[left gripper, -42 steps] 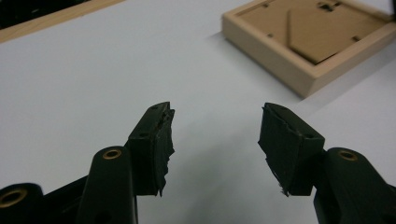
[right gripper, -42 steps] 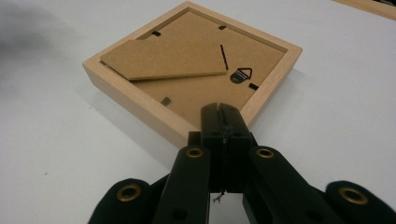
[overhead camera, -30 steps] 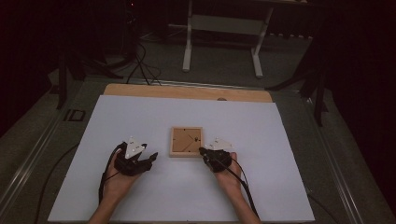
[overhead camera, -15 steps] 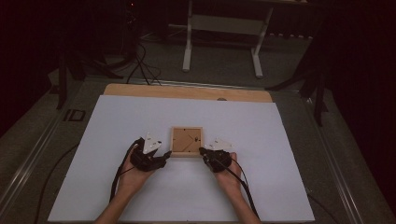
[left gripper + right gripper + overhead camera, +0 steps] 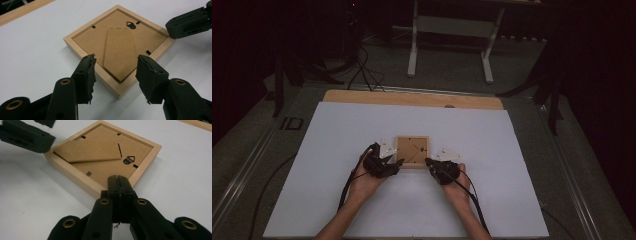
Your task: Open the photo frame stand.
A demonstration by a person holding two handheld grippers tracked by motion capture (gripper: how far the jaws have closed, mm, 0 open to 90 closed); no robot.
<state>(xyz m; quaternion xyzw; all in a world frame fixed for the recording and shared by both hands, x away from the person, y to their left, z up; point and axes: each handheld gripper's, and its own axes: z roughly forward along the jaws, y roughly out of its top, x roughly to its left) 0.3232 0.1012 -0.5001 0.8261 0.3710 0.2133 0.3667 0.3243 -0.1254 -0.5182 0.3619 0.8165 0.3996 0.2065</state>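
Dark lab/studio: white work table (image 5: pixel 337 200), floor cables (image 5: pixel 362 65), equipment stand (image 5: pixel 452 25).

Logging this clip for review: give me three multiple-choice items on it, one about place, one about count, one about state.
1. Where does the picture frame lie?
A. on the white sheet, between the two tools
B. on the bare wooden edge
C. on the floor

2. How many hanger hooks show on the frame's back?
A. none
B. one
C. three

3. How do the left tool and right tool stand?
A. both open
B. left shut, right open
C. left open, right shut

Answers: 1 A, the high view shows it there; 2 B, a single triangular hook; 3 C, left jaws straddle a corner, right jaws are pressed together.
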